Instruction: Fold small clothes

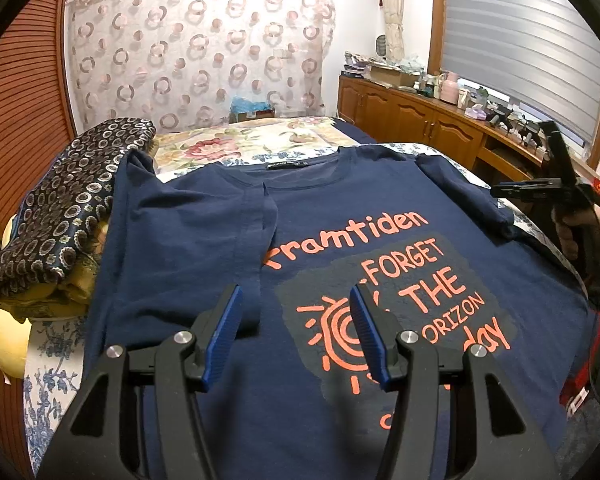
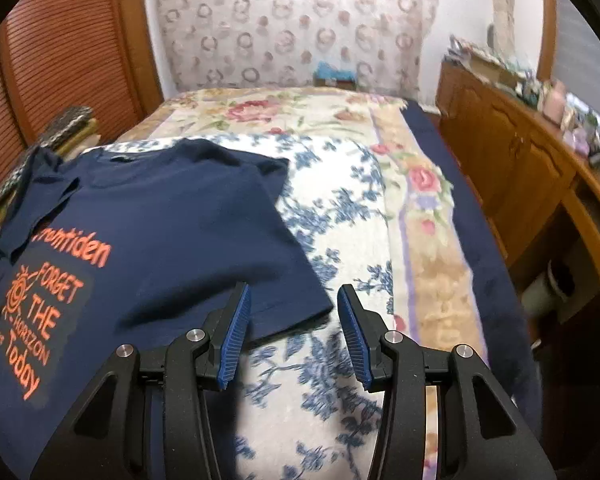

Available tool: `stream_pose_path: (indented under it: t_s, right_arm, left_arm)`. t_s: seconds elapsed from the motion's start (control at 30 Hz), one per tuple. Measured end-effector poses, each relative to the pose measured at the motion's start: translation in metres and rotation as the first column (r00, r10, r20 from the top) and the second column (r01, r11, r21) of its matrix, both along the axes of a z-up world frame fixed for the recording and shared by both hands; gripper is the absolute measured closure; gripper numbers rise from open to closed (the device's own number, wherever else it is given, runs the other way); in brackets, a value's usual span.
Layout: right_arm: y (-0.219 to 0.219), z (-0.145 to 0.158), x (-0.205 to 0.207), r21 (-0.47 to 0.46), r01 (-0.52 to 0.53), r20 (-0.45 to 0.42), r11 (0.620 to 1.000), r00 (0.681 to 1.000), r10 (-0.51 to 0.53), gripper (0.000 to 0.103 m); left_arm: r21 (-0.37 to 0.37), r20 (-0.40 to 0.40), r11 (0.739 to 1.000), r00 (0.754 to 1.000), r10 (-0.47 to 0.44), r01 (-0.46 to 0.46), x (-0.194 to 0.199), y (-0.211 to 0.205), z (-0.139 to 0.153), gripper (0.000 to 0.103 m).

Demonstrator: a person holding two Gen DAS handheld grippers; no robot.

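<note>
Right now you are working on the bed point(image 2: 432, 240), whose flat top gives the navy T-shirt point(image 1: 204, 240) room to lie print-up near its left edge, beside a patterned pile point(image 1: 60, 208). One sleeve point(image 1: 256, 240) is lying turned in over the chest, so that side looks already folded. You are holding the left gripper point(image 1: 296, 336) over the print, jaws spread on nothing. The right gripper point(image 2: 294, 332) is hanging at the other sleeve's hem point(image 2: 300, 304), jaws apart and empty, likely readying its fold.
</note>
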State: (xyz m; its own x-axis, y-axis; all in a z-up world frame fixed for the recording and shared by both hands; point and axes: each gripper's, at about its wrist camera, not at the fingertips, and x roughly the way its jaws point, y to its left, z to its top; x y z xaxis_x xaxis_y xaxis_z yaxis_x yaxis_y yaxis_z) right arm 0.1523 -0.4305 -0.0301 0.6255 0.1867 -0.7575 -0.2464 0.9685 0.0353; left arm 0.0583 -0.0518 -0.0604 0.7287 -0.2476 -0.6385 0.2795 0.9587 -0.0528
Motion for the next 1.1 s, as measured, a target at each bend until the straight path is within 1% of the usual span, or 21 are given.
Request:
stream_pose_path:
  t_s: [0.1, 0.2, 0.27, 0.3, 0.33, 0.4, 0.43, 0.53, 0.6, 0.67, 0.77, 0.97, 1.1]
  right_arm:
    - [-0.004, -0.011, 0.008, 0.019, 0.021, -0.044, 1.000, 0.999, -0.020, 0.058]
    - [-0.002, -0.013, 0.007, 0.014, 0.007, -0.037, 1.000, 0.999, -0.006, 0.057]
    - [0.003, -0.013, 0.005, -0.013, -0.007, -0.029, 1.000, 1.000, 0.007, 0.059]
    - [0.006, -0.013, 0.005, -0.016, -0.026, -0.026, 1.000, 0.999, 0.026, 0.068]
    - [0.009, -0.012, 0.004, -0.010, -0.049, -0.028, 0.999, 0.998, 0.049, 0.084]
    - [0.016, -0.011, 0.003, -0.016, -0.084, -0.033, 0.996, 0.996, 0.084, 0.097]
    - [0.020, -0.009, 0.002, -0.016, -0.099, -0.031, 0.995, 0.995, 0.098, 0.100]
    - [0.034, 0.008, -0.006, 0.018, -0.141, 0.024, 0.990, 0.990, 0.140, 0.100]
    - [0.050, 0.024, -0.011, 0.032, -0.180, 0.069, 0.983, 0.982, 0.177, 0.101]
    - [0.071, 0.039, -0.016, 0.045, -0.238, 0.106, 0.970, 0.967, 0.232, 0.101]
    - [0.104, 0.054, -0.018, 0.029, -0.303, 0.134, 0.953, 0.946, 0.296, 0.101]
    - [0.154, 0.065, -0.006, 0.021, -0.372, 0.136, 0.928, 0.920, 0.366, 0.101]
    - [0.172, 0.066, 0.006, 0.025, -0.376, 0.120, 0.926, 0.921, 0.370, 0.101]
  left_arm:
    - [-0.001, -0.001, 1.000, 1.000, -0.001, 0.001, 0.000, -0.002, 0.000, 0.049]
    - [-0.001, -0.003, 1.000, 1.000, -0.001, 0.001, 0.000, -0.002, 0.000, 0.049]
    - [-0.002, -0.005, 1.000, 1.000, -0.001, 0.001, 0.000, -0.002, 0.000, 0.049]
    - [-0.003, -0.006, 1.000, 1.000, -0.001, 0.001, 0.000, -0.002, 0.000, 0.049]
    - [-0.003, -0.005, 1.000, 1.000, -0.001, 0.001, 0.000, -0.002, 0.000, 0.049]
    - [-0.002, -0.004, 1.000, 1.000, 0.000, 0.000, 0.000, -0.002, 0.000, 0.049]
    - [-0.003, -0.003, 1.000, 1.000, 0.000, 0.000, 0.001, -0.001, -0.001, 0.049]
    - [-0.005, 0.001, 1.000, 1.000, 0.003, -0.003, 0.000, 0.001, 0.000, 0.049]
    - [-0.010, 0.003, 1.000, 1.000, 0.006, -0.006, -0.001, 0.003, 0.000, 0.049]
    - [-0.013, 0.006, 1.000, 1.000, 0.010, -0.010, -0.002, 0.005, 0.000, 0.049]
    - [-0.018, 0.007, 1.000, 1.000, 0.014, -0.014, -0.003, 0.008, -0.001, 0.049]
    - [-0.027, 0.010, 0.999, 1.000, 0.025, -0.024, -0.006, 0.014, 0.000, 0.049]
    - [-0.032, 0.014, 0.999, 1.000, 0.027, -0.027, -0.006, 0.017, 0.001, 0.049]
